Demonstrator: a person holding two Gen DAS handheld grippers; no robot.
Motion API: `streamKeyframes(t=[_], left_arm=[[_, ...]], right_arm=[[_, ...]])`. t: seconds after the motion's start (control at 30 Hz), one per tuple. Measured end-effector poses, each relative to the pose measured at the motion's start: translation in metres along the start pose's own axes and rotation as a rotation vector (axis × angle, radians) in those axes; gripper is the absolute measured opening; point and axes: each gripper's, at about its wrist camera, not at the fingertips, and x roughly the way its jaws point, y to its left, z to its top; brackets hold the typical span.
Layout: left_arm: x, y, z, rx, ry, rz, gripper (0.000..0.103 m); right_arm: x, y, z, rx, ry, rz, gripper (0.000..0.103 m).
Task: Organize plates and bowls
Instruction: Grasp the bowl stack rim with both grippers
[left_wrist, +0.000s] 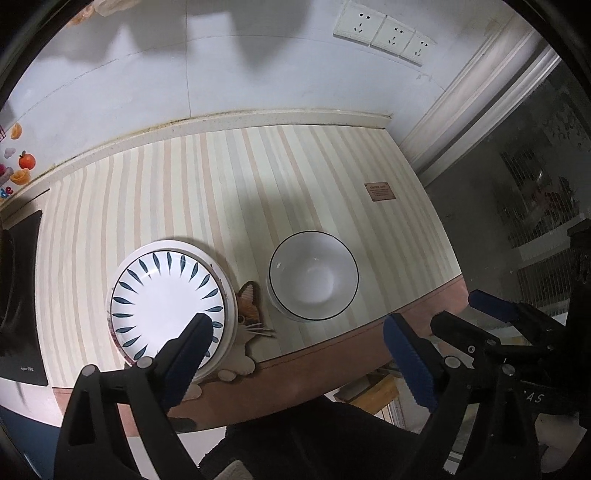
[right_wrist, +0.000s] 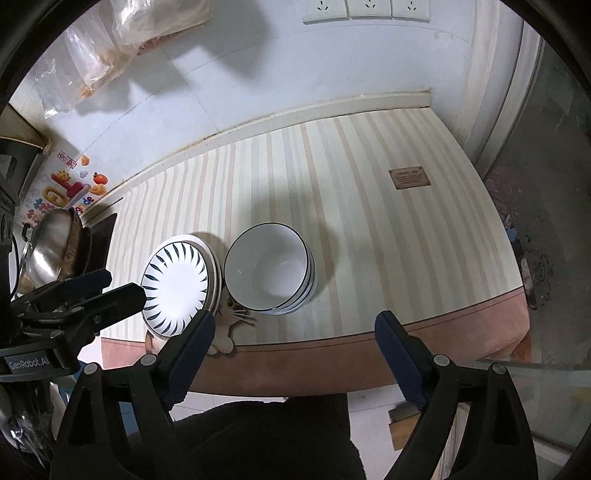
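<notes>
**Above the tabletop edge: both tools wide, crockery stacked**

On the striped tabletop (left_wrist: 236, 184), near its front edge: a stack of plates (left_wrist: 162, 306), top one white with dark blue leaf marks around the rim. Just beside it, to the right in both views: a stack of white bowls (left_wrist: 314, 275) with thin dark rims, nested one in another. Between the two stacks, at the tabletop edge: a cat-shaped mat (left_wrist: 249, 306), partly under the plates.

Above and in front of the stacks: left tool (left_wrist: 299, 354), jaws spread wide, nothing between them; blue pads on black fingers (left_wrist: 188, 354). Plates below its left finger in the left wrist view, not touched. To the right of it, in the same view: right tool (right_wrist: 295, 350), likewise wide, holding nothing, bowls lying ahead of it and apart from its fingers.

Farther back on the tabletop: a small brown label (right_wrist: 409, 178). On the wall: three white sockets (left_wrist: 384, 31), fruit stickers (right_wrist: 79, 184) at the left. At the far left in the right wrist view: a metal pot (right_wrist: 48, 247).
</notes>
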Motion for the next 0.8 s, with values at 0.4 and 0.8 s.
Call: streamKeyframes(t=[0.4,0.8], left_arm=[[0.114,0.042,0.047,-0.101,0.167,-0.015,0.095],[0.221,0.046,0.048,-0.123,0.413,-0.108,0.069]], right_arm=[[0.109,-0.052,0.021,0.189,0.109,0.272,0.093],[0.235,-0.08,0.017,0.29,0.284,0.435,0.093]])
